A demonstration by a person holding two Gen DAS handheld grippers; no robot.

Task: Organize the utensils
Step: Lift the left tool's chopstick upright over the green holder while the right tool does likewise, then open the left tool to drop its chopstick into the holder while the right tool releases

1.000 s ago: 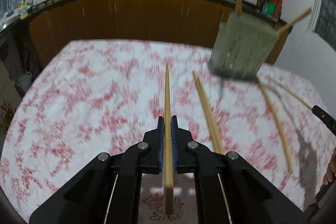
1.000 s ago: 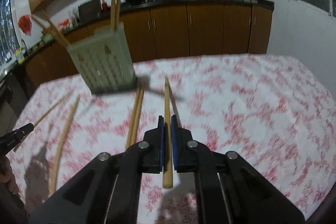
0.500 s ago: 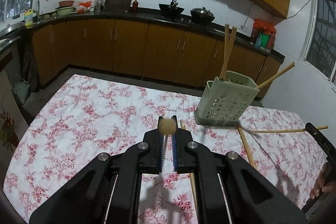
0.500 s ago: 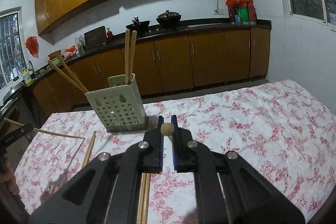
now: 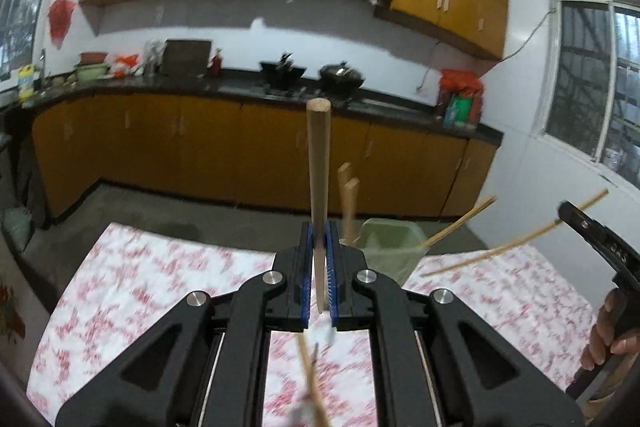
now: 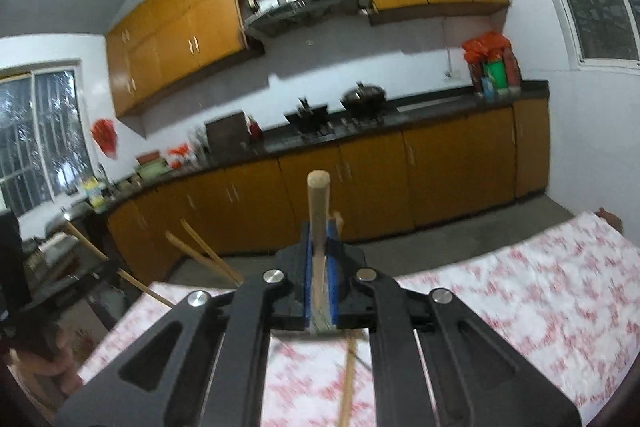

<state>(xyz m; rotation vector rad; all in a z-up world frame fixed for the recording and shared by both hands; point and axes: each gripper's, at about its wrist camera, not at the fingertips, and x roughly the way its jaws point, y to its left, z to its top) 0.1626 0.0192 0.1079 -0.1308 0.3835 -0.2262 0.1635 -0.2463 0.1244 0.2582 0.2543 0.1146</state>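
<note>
Left gripper (image 5: 319, 259) is clamped on a wooden chopstick (image 5: 318, 163), blunt end raised. Right gripper (image 6: 319, 259) is likewise clamped on its own chopstick (image 6: 318, 203). Both sticks are held clear of the floral tablecloth (image 5: 168, 291), presumably for carrying to the green perforated holder (image 5: 390, 243), where other chopsticks already stand. One loose chopstick (image 6: 347, 383) lies on the cloth.
</note>
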